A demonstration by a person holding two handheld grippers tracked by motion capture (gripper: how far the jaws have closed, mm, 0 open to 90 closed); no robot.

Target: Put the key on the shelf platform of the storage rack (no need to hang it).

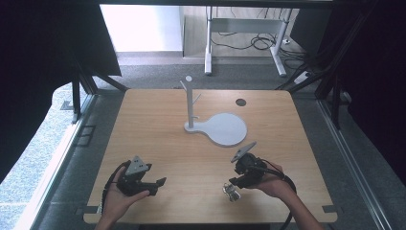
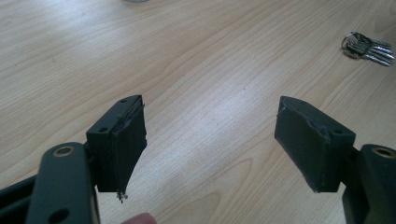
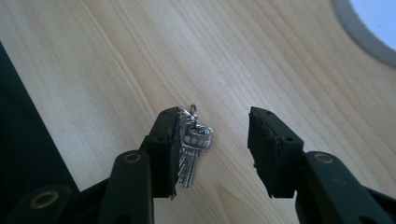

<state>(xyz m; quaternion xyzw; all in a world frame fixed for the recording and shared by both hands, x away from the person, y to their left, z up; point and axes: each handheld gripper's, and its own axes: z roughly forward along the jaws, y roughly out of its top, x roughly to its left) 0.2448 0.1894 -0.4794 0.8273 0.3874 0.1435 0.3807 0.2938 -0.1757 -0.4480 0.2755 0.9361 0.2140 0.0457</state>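
Note:
A bunch of silver keys (image 1: 231, 191) lies on the wooden table (image 1: 158, 124) near its front edge. My right gripper (image 1: 235, 185) hangs over it, held in a hand at the lower right. In the right gripper view the keys (image 3: 194, 149) lie between the jaws of that gripper (image 3: 215, 122), against the left-hand jaw, with a clear gap to the other jaw. My left gripper (image 1: 160, 184) rests in a hand at the front left, open with nothing between its jaws (image 2: 210, 121). From there the keys (image 2: 369, 46) show far off at the upper right.
A white stand with a post and pegs (image 1: 190, 103) rises from a round flat base (image 1: 225, 128) at the table's middle back. That base's edge (image 3: 373, 28) shows in the right gripper view. A dark round hole (image 1: 241, 102) sits behind it.

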